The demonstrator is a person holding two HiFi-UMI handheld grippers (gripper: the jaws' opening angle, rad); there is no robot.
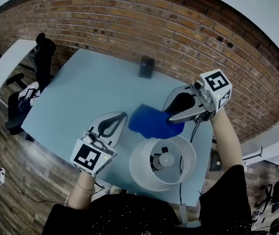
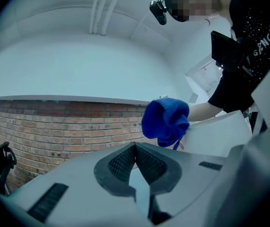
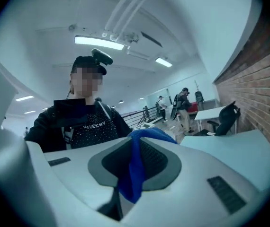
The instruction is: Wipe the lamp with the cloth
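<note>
Your left gripper (image 1: 122,115) sits at the lower left of the head view, over the bench (image 1: 81,87). Its jaws are clenched on nothing: in the left gripper view the pads meet at the tip with bare air in front of them. It is near the lamp's left side but apart from it, probably ready to steady the lamp once wiping starts.

The cloth (image 1: 151,122) is in the middle of the frame, a blue bundle just beyond the far rim of the lamp (image 1: 144,166). I cannot tell whether it touches that rim. The lamp stands at the lower centre, at the near edge of the bench. You look straight down into its white shade at the bulb (image 1: 166,159).

Your right gripper (image 1: 171,115) comes in from the upper right, with its jaws grasping the cloth. In the right gripper view a fold is pinched between the pads and the rest hangs loose. That loose part lets you drag it over the shade, so the wipe looks about to begin.
</note>
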